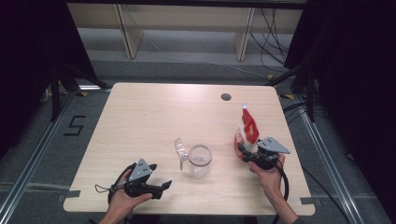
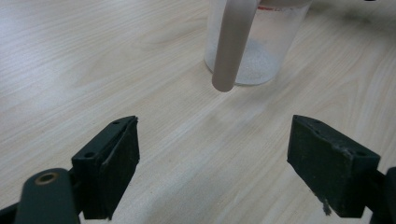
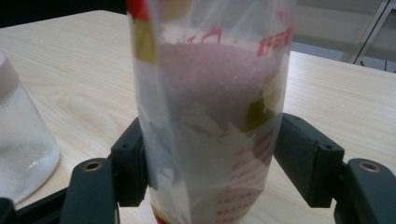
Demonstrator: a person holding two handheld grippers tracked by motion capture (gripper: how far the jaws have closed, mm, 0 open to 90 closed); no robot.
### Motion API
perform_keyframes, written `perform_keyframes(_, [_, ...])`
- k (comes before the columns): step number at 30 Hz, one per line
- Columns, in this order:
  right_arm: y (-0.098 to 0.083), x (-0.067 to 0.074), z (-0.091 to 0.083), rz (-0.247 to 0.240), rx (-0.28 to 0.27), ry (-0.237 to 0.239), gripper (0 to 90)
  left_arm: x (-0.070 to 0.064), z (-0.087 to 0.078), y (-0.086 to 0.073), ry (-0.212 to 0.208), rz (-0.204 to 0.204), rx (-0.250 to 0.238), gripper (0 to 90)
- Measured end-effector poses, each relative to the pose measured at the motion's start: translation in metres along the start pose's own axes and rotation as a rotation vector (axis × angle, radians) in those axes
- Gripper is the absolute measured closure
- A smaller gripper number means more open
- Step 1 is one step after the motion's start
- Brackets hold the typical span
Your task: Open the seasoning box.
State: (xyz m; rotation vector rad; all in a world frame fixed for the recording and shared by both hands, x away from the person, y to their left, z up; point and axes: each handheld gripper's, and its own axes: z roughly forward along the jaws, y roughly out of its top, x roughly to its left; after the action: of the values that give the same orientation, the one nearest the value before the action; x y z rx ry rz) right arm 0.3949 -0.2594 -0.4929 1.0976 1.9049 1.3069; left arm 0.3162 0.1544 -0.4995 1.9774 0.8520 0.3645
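Observation:
A red and white plastic bag (image 1: 246,128) of white grains stands upright on the right side of the table. My right gripper (image 1: 245,151) is shut on its lower part, a pad against each side of the bag (image 3: 210,116). A clear jar (image 1: 200,161) with a little white powder at its bottom stands in the middle near the front. Its lid (image 1: 180,148) is flipped open to the left, and a translucent strip (image 2: 233,42) hangs down the jar (image 2: 261,51). My left gripper (image 1: 161,176) rests open at the front left, pointing at the jar, with nothing between its fingers (image 2: 116,163).
The light wooden table (image 1: 140,116) has a round cable hole (image 1: 226,97) at the back right. Bare wood lies between my left gripper and the jar. The jar's wall (image 3: 18,140) stands close on the left of the bag. Dark curtains hang on both sides.

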Motion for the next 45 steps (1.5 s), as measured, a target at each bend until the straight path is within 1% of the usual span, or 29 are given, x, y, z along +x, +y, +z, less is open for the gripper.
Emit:
perform_keyframes(2, [0.001, -0.001, -0.002, -0.014, 0.021, -0.003, 35.9, -0.001, 0.000, 0.000, -0.003, -0.002, -0.001, 16.5])
perform_keyframes(3, [0.001, -0.002, -0.001, -0.029, 0.009, 0.004, 36.4, -0.001, 0.000, 0.000, -0.002, -0.009, -0.002, 16.5])
perform_keyframes(4, [0.001, -0.001, -0.002, -0.014, 0.014, 0.005, 36.9, -0.001, 0.000, 0.000, -0.002, -0.009, -0.003, 16.5])
perform_keyframes(6, [0.001, -0.003, -0.001, -0.022, 0.007, 0.021, 37.3, -0.001, 0.000, 0.000, -0.003, -0.005, -0.002, 16.5])
perform_keyframes(8, [0.001, -0.003, -0.002, -0.018, 0.017, 0.015, 38.0, 0.000, 0.000, 0.001, -0.004, 0.008, -0.002, 16.6])
perform_keyframes(10, [0.001, -0.005, -0.003, -0.035, 0.019, 0.025, 38.4, 0.000, -0.001, 0.001, 0.000, 0.015, 0.005, 16.7])
perform_keyframes(11, [0.001, -0.005, -0.003, -0.026, 0.017, 0.029, 38.9, 0.000, -0.001, 0.001, 0.002, 0.014, 0.012, 16.7])
perform_keyframes(12, [0.001, -0.006, -0.002, -0.035, 0.013, 0.036, 39.1, 0.000, -0.001, 0.000, -0.001, 0.008, 0.009, 16.7])
perform_keyframes(13, [0.001, -0.007, -0.002, -0.034, 0.006, 0.033, 39.2, 0.000, -0.001, 0.001, -0.004, 0.020, 0.008, 16.7])
perform_keyframes(14, [0.001, -0.008, -0.003, -0.039, 0.015, 0.051, 39.5, -0.001, 0.000, 0.001, -0.009, 0.000, -0.007, 16.7])
perform_keyframes(15, [0.001, -0.008, -0.004, -0.030, 0.031, 0.059, 39.7, -0.002, 0.000, 0.001, -0.009, -0.004, -0.011, 16.7])
perform_keyframes(18, [0.003, -0.012, -0.004, -0.062, 0.032, 0.071, 40.4, -0.001, 0.000, 0.001, -0.008, 0.003, -0.008, 16.9])
perform_keyframes(21, [0.003, -0.012, -0.004, -0.051, 0.036, 0.080, 41.0, -0.001, -0.001, 0.001, -0.007, 0.009, -0.002, 17.0])
perform_keyframes(23, [0.003, -0.014, -0.005, -0.065, 0.040, 0.084, 41.3, -0.001, 0.000, 0.001, -0.013, 0.012, -0.003, 17.2])
perform_keyframes(25, [0.004, -0.017, -0.004, -0.085, 0.035, 0.095, 41.6, -0.002, 0.000, 0.001, -0.013, 0.004, -0.007, 17.3])
perform_keyframes(26, [0.003, -0.017, -0.004, -0.081, 0.034, 0.108, 41.8, -0.002, 0.000, 0.001, -0.013, -0.002, -0.004, 17.4])
perform_keyframes(27, [0.004, -0.019, -0.005, -0.098, 0.037, 0.109, 41.9, -0.002, 0.000, 0.000, -0.013, -0.007, -0.004, 17.5])
perform_keyframes(28, [0.003, -0.020, -0.004, -0.088, 0.035, 0.125, 41.9, -0.002, 0.000, 0.001, -0.013, -0.007, -0.004, 17.6])
perform_keyframes(30, [0.003, -0.023, -0.004, -0.101, 0.035, 0.138, 42.1, -0.002, 0.000, 0.001, -0.014, 0.000, -0.004, 17.7])
perform_keyframes(31, [0.003, -0.022, -0.005, -0.079, 0.037, 0.136, 42.1, -0.002, 0.000, 0.001, -0.014, -0.001, -0.005, 17.8])
perform_keyframes(32, [0.002, -0.022, -0.005, -0.077, 0.037, 0.152, 42.2, -0.002, 0.000, 0.001, -0.013, 0.000, -0.005, 17.8])
perform_keyframes(34, [0.002, -0.025, -0.004, -0.097, 0.022, 0.159, 42.4, -0.002, 0.000, 0.001, -0.013, -0.002, -0.005, 17.8])
perform_keyframes(36, [0.002, -0.027, -0.004, -0.113, 0.020, 0.171, 42.5, -0.002, 0.000, 0.001, -0.012, 0.010, -0.004, 17.8])
perform_keyframes(37, [0.002, -0.027, -0.003, -0.107, 0.006, 0.166, 42.6, -0.002, 0.000, 0.001, -0.012, 0.010, -0.003, 17.8])
perform_keyframes(38, [0.002, -0.026, -0.003, -0.095, 0.007, 0.173, 42.6, -0.002, 0.000, 0.001, -0.012, 0.010, -0.004, 17.8])
perform_keyframes(39, [0.002, -0.027, -0.004, -0.097, 0.036, 0.180, 42.8, -0.002, 0.000, 0.001, -0.008, 0.010, -0.002, 17.8])
perform_keyframes(40, [0.002, -0.027, -0.005, -0.081, 0.038, 0.185, 42.8, -0.002, 0.000, 0.001, -0.010, 0.010, -0.003, 17.8])
perform_keyframes(43, [0.002, -0.029, -0.003, -0.099, 0.016, 0.207, 43.1, -0.002, 0.000, 0.001, -0.013, 0.007, -0.005, 17.8])
perform_keyframes(45, [0.001, -0.030, -0.002, -0.113, -0.007, 0.195, 43.1, -0.002, 0.000, 0.001, -0.014, -0.001, -0.006, 17.8])
